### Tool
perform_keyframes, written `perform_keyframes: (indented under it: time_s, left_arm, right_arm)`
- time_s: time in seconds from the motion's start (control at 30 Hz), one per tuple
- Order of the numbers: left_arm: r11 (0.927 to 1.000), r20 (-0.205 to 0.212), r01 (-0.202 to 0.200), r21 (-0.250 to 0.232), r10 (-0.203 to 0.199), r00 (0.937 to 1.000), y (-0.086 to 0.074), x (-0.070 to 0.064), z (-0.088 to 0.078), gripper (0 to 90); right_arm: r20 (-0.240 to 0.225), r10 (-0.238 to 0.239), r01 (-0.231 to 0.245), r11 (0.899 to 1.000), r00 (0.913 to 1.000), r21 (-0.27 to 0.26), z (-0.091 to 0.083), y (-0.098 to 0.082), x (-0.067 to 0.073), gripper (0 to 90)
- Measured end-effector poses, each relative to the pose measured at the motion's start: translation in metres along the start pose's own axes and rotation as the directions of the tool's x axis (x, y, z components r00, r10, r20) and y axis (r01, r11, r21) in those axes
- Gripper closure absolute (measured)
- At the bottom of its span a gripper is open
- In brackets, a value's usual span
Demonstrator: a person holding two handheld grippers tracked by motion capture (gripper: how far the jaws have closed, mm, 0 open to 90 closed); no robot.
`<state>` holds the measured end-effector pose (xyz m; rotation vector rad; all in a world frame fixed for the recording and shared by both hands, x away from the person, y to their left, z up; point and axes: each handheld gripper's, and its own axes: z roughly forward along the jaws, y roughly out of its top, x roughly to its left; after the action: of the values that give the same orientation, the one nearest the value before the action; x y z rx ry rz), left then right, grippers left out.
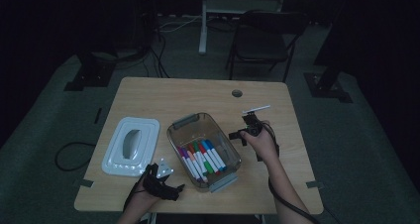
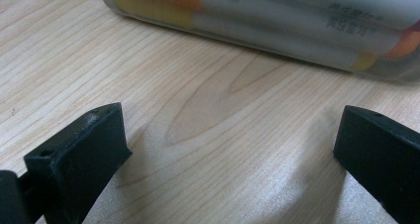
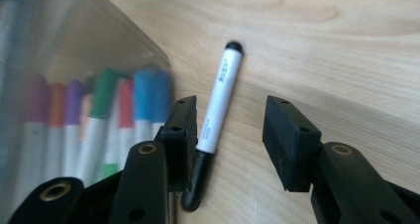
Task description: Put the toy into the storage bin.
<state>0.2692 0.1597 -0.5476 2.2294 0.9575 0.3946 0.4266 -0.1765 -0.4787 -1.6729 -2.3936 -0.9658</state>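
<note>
The right gripper (image 3: 228, 135) sat partly open around a black-capped marker (image 3: 220, 97), pads not squeezing it; the left gripper (image 2: 233, 149) gaped wide, empty.

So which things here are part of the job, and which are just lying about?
In the job:
black marker
clear marker box
coloured markers
right gripper
white lid

Lying about:
folding chair
floor cables

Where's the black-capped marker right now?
In the right gripper view, the marker lies between the right gripper's open jaws, against one jaw, just right of the clear bin.
</note>
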Motion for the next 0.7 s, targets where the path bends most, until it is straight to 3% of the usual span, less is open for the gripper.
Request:
perform_keyframes:
  time_s: [0.3, 0.7]
  left_arm:
    - [1.0, 0.0, 0.0, 0.001, 0.0, 1.0, 0.0, 0.0, 0.0, 0.6]
    - [1.0, 0.0, 0.0, 0.001, 0.0, 1.0, 0.0, 0.0, 0.0, 0.6]
  right_arm:
    - [0.02, -0.011, 0.009, 0.998, 0.9997, 0.066, 0.038, -0.002, 0.004, 58.6]
    - [0.08, -0.017, 0.009, 0.996, 0.9966, 0.091, 0.047, -0.002, 0.008, 62.8]
